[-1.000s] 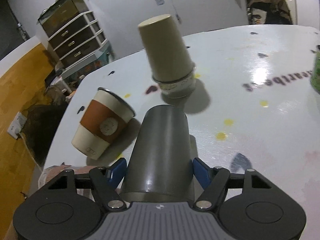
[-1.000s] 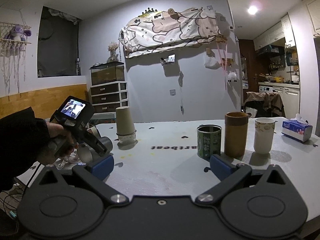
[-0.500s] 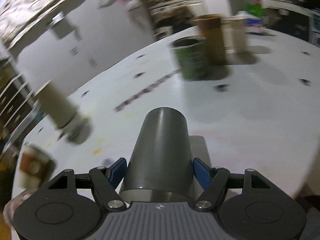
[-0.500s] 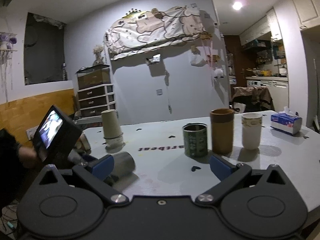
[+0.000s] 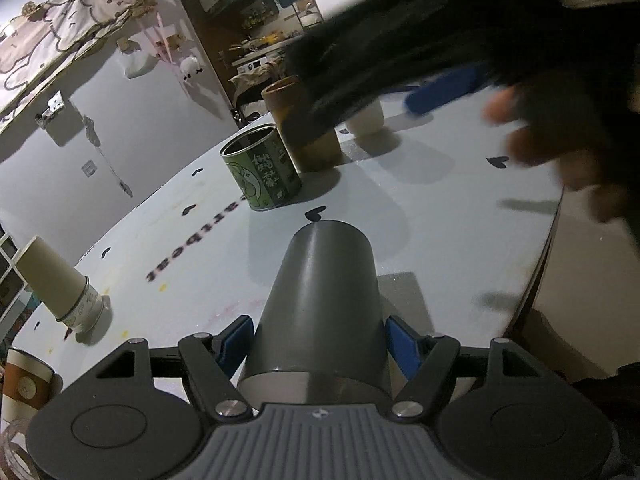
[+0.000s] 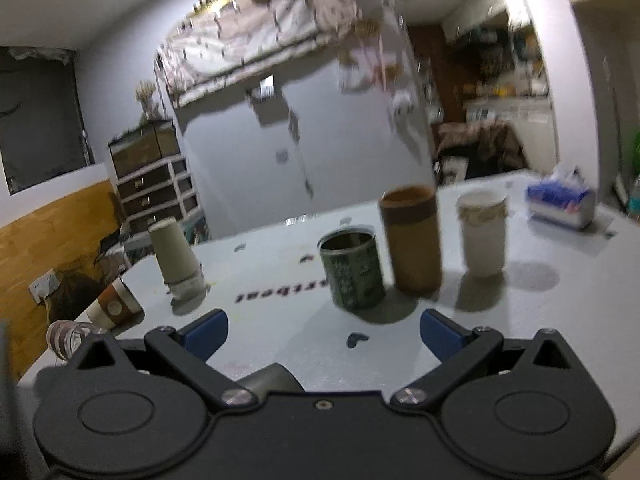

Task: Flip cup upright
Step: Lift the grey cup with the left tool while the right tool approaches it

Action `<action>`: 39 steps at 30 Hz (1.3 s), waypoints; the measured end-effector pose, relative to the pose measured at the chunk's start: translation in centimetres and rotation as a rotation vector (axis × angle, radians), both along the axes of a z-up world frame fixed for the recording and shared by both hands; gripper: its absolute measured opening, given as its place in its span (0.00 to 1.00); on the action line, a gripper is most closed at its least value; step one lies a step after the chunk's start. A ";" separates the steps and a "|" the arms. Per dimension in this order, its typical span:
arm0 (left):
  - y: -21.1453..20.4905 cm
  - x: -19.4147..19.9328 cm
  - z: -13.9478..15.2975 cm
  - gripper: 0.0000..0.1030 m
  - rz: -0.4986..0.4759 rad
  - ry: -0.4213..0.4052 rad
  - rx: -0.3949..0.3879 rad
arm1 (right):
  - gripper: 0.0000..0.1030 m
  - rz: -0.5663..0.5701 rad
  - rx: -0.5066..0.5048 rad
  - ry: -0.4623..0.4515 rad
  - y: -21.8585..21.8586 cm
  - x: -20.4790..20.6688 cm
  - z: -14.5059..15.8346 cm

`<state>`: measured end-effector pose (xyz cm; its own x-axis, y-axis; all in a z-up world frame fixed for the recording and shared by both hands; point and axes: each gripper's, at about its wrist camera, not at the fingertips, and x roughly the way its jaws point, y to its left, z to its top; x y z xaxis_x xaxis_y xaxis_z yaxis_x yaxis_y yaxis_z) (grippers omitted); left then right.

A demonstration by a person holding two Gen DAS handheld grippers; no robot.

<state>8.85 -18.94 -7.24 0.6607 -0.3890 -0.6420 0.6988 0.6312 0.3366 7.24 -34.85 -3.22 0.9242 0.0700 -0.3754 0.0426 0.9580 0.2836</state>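
Observation:
My left gripper is shut on a dark grey metal cup, held on its side above the white table, base pointing forward. The cup's base end also shows just below my right gripper in the right wrist view. My right gripper is open and empty, above the table's near part. It shows blurred with the hand at the upper right of the left wrist view.
A green tin, a brown tall cup and a white cup stand upright mid-table. An upside-down beige paper cup, a sleeved cup lying down, a glass and a tissue box sit around.
My left gripper has swung right with the grey cup, from the left cups toward the table's middle. My right gripper has moved over it, and its view tilted.

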 end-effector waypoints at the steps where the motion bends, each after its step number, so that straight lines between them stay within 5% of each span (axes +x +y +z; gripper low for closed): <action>1: 0.1 0.0 0.0 0.71 -0.001 0.003 -0.011 | 1.00 0.010 0.007 0.030 0.0 1.2 -0.3; 7: 0.6 0.5 -0.4 0.73 0.022 0.035 -0.029 | 1.00 0.062 -0.040 0.225 1.8 7.5 -2.6; 13: 1.7 0.3 -0.4 0.79 0.044 0.043 -0.055 | 1.00 0.098 -0.080 0.293 3.4 9.4 -4.3; 30: 6.0 1.9 0.0 0.80 0.211 0.118 -0.215 | 1.00 0.044 -0.046 0.279 1.0 4.0 -4.3; 39: 8.4 3.0 0.6 0.80 0.274 0.180 -0.349 | 1.00 0.100 0.050 0.256 1.4 0.8 -4.3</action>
